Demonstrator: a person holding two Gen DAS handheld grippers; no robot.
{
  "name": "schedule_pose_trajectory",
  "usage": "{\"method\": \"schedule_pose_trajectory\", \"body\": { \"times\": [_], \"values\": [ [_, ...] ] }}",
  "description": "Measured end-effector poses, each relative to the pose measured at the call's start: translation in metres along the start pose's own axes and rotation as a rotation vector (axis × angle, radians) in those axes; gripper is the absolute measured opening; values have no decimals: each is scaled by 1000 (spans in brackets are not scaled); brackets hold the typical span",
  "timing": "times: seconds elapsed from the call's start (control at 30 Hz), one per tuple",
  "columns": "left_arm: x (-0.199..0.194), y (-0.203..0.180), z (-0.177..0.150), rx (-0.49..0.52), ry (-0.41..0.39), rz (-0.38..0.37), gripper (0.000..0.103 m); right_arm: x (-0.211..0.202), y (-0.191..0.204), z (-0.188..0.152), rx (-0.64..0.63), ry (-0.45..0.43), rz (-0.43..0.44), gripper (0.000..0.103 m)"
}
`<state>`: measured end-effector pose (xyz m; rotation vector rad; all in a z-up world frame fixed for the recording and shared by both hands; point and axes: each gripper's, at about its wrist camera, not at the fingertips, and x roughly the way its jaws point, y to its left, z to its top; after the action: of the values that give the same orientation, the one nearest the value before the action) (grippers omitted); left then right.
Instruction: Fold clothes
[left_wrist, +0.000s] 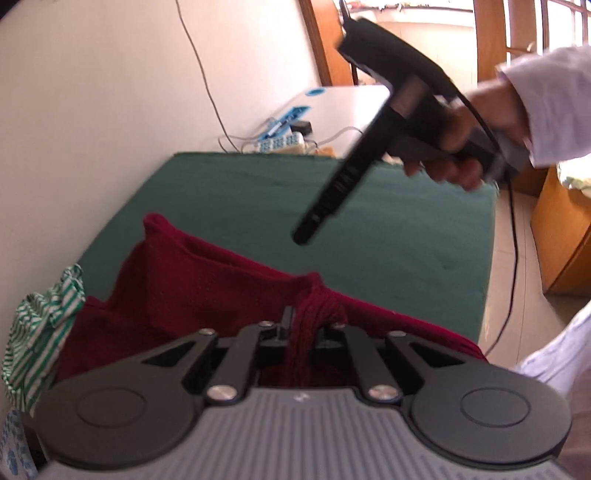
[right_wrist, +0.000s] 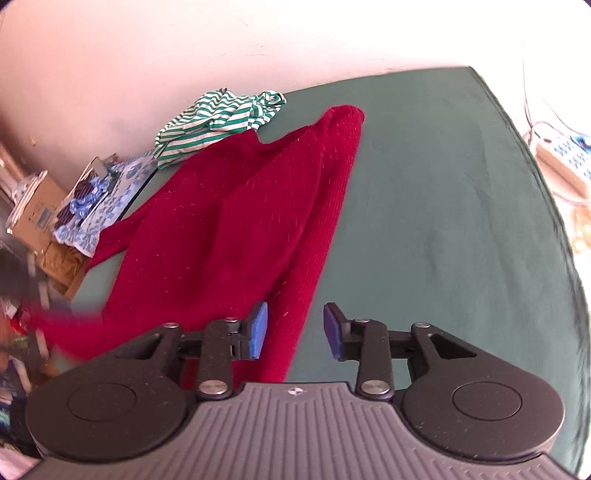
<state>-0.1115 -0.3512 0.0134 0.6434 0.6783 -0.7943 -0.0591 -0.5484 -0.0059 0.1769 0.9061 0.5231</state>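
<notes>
A dark red knit sweater (right_wrist: 229, 221) lies spread on the green cloth-covered surface (right_wrist: 443, 221), one corner raised. My left gripper (left_wrist: 306, 321) is shut on a bunched fold of this sweater (left_wrist: 207, 280), lifting its near edge. My right gripper (right_wrist: 295, 321) is open, its blue pads (right_wrist: 258, 328) apart above the sweater's near edge and pressing on nothing. In the left wrist view a hand in a white sleeve holds the right gripper (left_wrist: 304, 234) in the air over the green surface (left_wrist: 388, 221). A green-and-white striped garment (right_wrist: 218, 122) lies crumpled by the wall.
The striped garment (left_wrist: 44, 325) sits at the sweater's left. A power strip with cables (left_wrist: 280, 142) and a white box (left_wrist: 343, 103) lie beyond the far edge. Wooden furniture (left_wrist: 561, 229) stands to the right. Blue patterned fabric (right_wrist: 107, 199) and a cardboard box (right_wrist: 33, 214) crowd the left end.
</notes>
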Motion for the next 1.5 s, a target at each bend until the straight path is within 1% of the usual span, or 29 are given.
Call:
{"method": "schedule_pose_trajectory", "body": {
  "times": [0.1, 0.17, 0.2, 0.23, 0.27, 0.33, 0.43, 0.53, 0.6, 0.67, 0.7, 0.73, 0.77, 0.8, 0.9, 1.03, 1.1, 1.13, 1.17, 1.27, 1.33, 1.4, 1.47, 1.5],
  "values": [
    [18, -23, -10, 3, 67, -7, 5, 17, -8, 16, -43, 16, 19, 38],
    [27, -33, -13, 15, 93, 13, 5, 32, -12, 29, -56, 30, 32, 39],
    [31, -34, -14, 14, 103, 14, 5, 39, -14, 34, -40, 44, 44, 39],
    [35, -36, -15, 6, 111, 14, 5, 45, -18, 39, -16, 69, 73, 41],
    [38, -37, -16, 1, 119, 17, 5, 53, -21, 43, 10, 98, 110, 41],
    [43, -41, -20, 15, 125, 35, 6, 56, -22, 44, 46, 126, 156, 41],
    [42, -48, -24, -7, 132, 24, 7, 56, -18, 35, 56, 176, 171, 41],
    [40, -56, -27, 29, 119, 40, 9, 49, -13, 17, 63, 237, 188, 41],
    [38, -61, -25, 41, 106, 20, 10, 44, -10, 3, 80, 287, 199, 41],
    [40, -64, -24, 50, 110, -5, 16, 40, -8, -11, 115, 320, 220, 41],
    [40, -64, -24, 49, 113, -18, 23, 38, -7, -17, 135, 334, 234, 41],
    [39, -62, -26, 35, 116, -37, 31, 36, -6, -23, 151, 339, 244, 41],
    [37, -61, -28, 15, 117, -58, 34, 34, -4, -29, 157, 344, 246, 41],
    [34, -58, -30, -3, 120, -75, 35, 33, -1, -34, 154, 347, 242, 41],
    [24, -54, -43, -60, 145, -89, 37, 33, 5, -48, 158, 362, 236, 41],
    [7, -44, -61, -142, 162, -55, 47, 26, 13, -61, 137, 357, 212, 41],
    [-3, -33, -67, -199, 150, -35, 51, 23, 15, -68, 138, 351, 205, 41],
    [-6, -27, -68, -235, 140, -31, 54, 24, 15, -71, 154, 357, 218, 41],
    [-8, -21, -68, -271, 128, -38, 54, 25, 15, -75, 168, 360, 231, 41],
    [-3, -10, -65, -364, 99, -76, 55, 23, 15, -80, 182, 332, 267, 43],
    [2, -10, -62, -381, 84, -74, 55, 22, 13, -84, 210, 317, 284, 44],
    [5, -13, -59, -385, 73, -64, 55, 26, 15, -90, 217, 331, 286, 44],
    [15, -13, -57, -401, 83, -83, 56, 25, 21, -92, 171, 311, 262, 38],
    [20, -14, -56, -414, 94, -104, 55, 23, 25, -91, 144, 301, 244, 35]
  ]
}}
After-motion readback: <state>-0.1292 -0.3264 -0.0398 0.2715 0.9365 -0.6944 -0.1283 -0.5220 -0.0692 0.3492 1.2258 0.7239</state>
